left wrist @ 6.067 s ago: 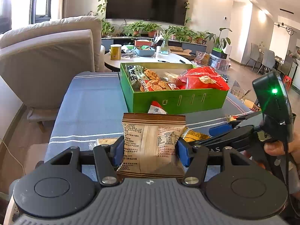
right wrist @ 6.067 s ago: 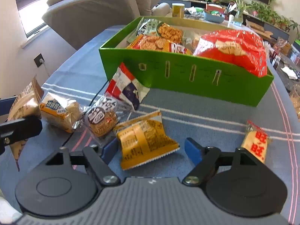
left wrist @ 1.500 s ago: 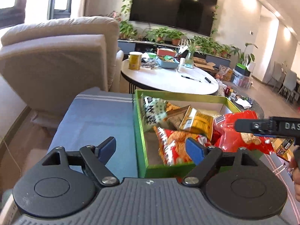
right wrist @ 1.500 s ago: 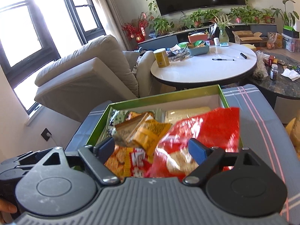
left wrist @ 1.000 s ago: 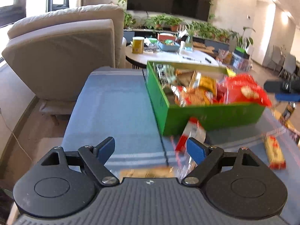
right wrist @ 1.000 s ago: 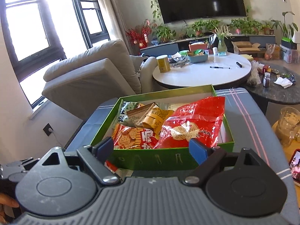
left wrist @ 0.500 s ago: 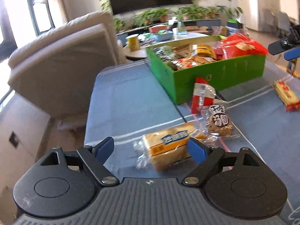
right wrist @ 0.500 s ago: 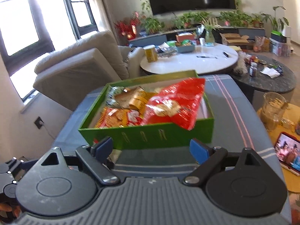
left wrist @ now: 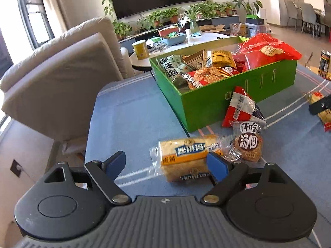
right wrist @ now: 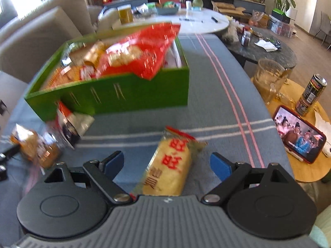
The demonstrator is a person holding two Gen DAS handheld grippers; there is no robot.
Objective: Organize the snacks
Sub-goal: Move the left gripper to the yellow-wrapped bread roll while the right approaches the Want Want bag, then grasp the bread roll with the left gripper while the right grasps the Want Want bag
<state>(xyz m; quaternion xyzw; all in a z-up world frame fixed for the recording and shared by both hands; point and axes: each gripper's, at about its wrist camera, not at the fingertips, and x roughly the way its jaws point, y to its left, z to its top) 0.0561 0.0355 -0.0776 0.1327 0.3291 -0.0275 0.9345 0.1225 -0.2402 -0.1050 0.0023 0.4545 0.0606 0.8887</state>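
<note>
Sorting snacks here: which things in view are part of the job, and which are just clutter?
Job: green box; bread pack; round cookie pack; red-and-white packet; yellow rice cracker pack.

Clutter: phone; drink can; glass jug.

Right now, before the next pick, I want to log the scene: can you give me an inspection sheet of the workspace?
Surface: blue striped cloth.
Job's things: green box part filled; bread pack, round cake pack, red-white packet, yellow cracker pack lie outside.
Clutter: phone, can, glass jug on side table.
Grippers: left gripper open; right gripper open over cracker pack.
Cables: nothing seen.
Surroundings: armchair, round white table.
</note>
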